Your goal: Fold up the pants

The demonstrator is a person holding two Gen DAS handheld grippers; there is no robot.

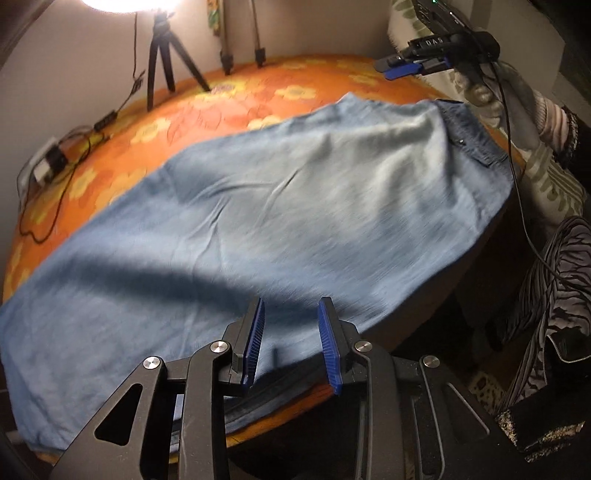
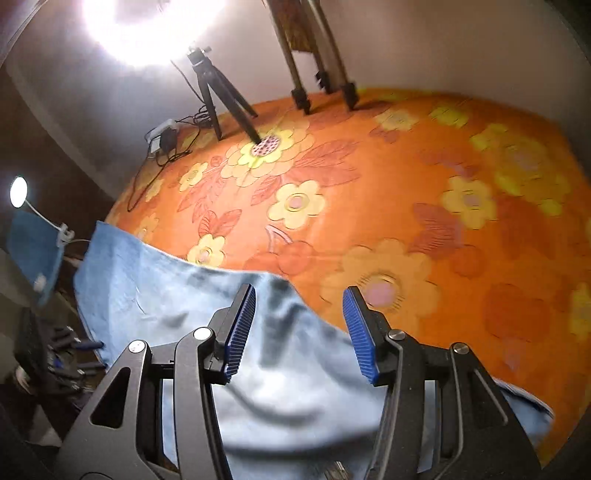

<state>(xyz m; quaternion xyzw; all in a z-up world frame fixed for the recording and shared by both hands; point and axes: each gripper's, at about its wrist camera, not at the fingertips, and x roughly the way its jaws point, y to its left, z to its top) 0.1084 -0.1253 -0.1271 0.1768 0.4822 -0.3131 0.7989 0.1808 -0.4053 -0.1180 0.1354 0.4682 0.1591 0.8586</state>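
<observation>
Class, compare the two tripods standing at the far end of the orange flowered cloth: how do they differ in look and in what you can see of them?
The black tripod shows whole, head and all three spread legs; the tan tripod is cut off at the top edge. The black tripod's legs are dark throughout; the tan tripod's legs are pale with black feet. The black tripod stands nearer the bright lamp, left of the tan one. Both rest on the flowered cloth by the wall.

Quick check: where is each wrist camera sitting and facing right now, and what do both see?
Left wrist: on the left gripper, angled down over the pants; shows its open fingers, the right gripper and the person's sleeve.
Right wrist: on the right gripper, angled down at the floral tablecloth; shows its open fingers.
Shared: pants, tablecloth, black tripod.
</observation>
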